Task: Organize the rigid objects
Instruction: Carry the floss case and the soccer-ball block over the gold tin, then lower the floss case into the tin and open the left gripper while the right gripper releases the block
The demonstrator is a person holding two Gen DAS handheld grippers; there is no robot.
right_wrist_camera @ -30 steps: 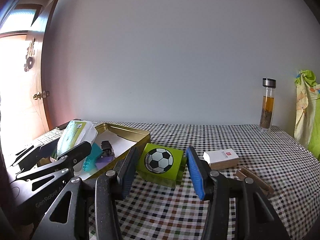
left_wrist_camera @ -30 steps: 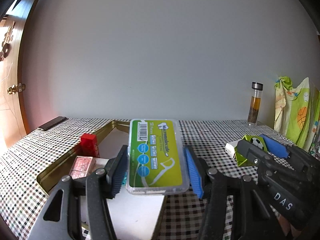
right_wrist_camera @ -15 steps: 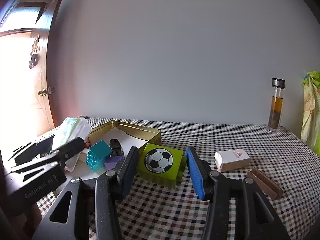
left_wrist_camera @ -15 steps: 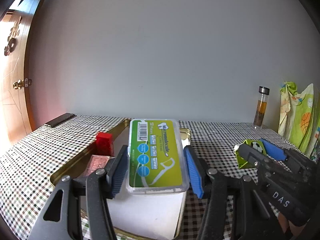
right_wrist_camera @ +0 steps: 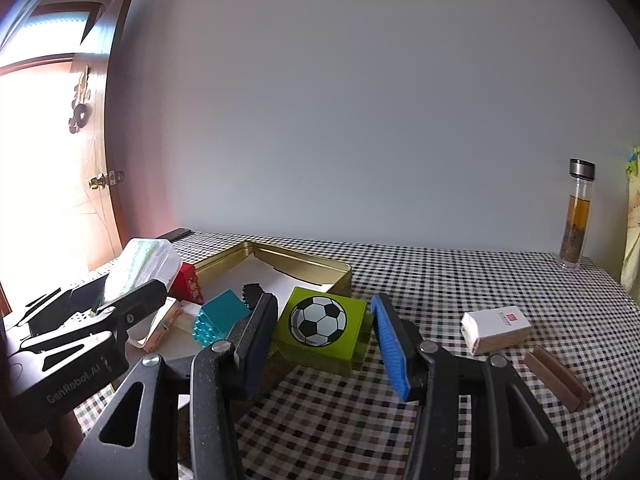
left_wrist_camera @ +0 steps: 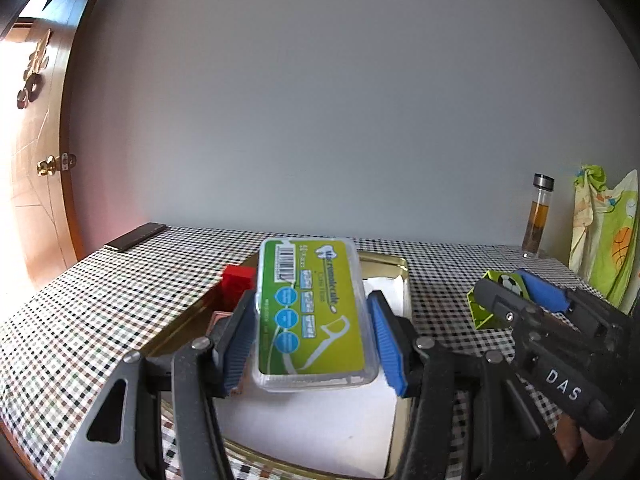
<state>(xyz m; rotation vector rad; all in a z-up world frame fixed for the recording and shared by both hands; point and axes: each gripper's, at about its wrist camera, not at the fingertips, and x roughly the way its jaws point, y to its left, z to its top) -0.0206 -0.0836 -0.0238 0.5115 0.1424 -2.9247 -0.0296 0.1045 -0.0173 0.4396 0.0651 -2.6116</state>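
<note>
Checked cloth covers the worktop [right_wrist_camera: 460, 280], with a pale wall behind. Nearest in the left wrist view, the left gripper [left_wrist_camera: 312, 336] is seen with its fingers pinching a clear floss-pick box [left_wrist_camera: 312, 308] by its long sides, held above the white-lined floor of a gold tin [left_wrist_camera: 402, 280]. In the right wrist view, the right gripper [right_wrist_camera: 324, 336] is seen with its fingers closed on a green soccer-ball block [right_wrist_camera: 324, 328] at the tin's near corner; whether the block is lifted off the cloth cannot be told. Inside the tin a teal brick [right_wrist_camera: 220, 316] and a red brick [left_wrist_camera: 236, 280] are already laid. Farther right, a white carton [right_wrist_camera: 496, 328] and a brown bar [right_wrist_camera: 556, 376] lie on the cloth, well apart from the tin, and a glass bottle [right_wrist_camera: 578, 216] stands by the wall. The placing step is judged to be in hand: the floss box is to be lowered onto a free patch of lining and released, then the block brought over the rim.
</note>
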